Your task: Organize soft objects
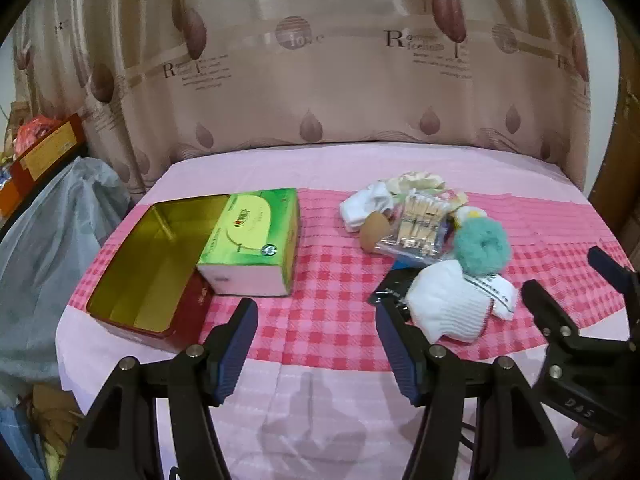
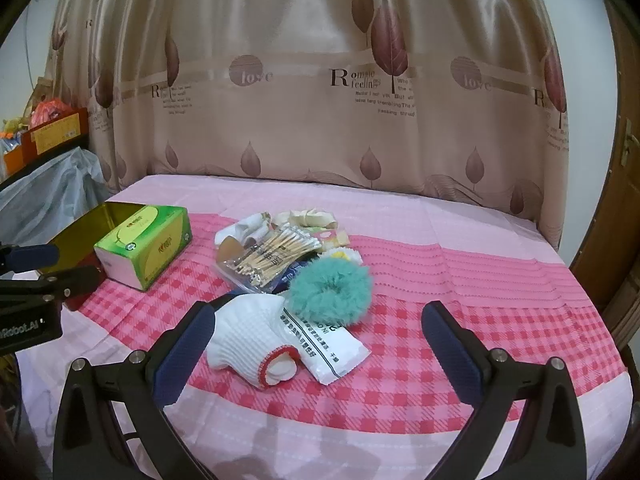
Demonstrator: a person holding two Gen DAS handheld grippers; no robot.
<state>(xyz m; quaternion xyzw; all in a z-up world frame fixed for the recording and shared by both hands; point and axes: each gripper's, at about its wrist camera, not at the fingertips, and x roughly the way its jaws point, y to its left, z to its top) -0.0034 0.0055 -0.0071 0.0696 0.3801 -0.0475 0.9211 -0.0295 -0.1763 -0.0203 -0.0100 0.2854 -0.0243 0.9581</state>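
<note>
A pile of small items lies on the pink checked cloth: a white knit glove with a red cuff, a fluffy teal scrunchie, a white sachet, a bag of cotton swabs, a brown sponge and white cloths. An open gold-lined tin holds a green tissue box propped on its edge. My left gripper is open, above the cloth between tin and pile. My right gripper is open, just before the glove and sachet. It also shows in the left wrist view.
A beige patterned curtain hangs behind the table. A grey plastic-covered heap and a red-and-orange box stand to the left. A wooden door is at the right. The table's near edge is plain pink.
</note>
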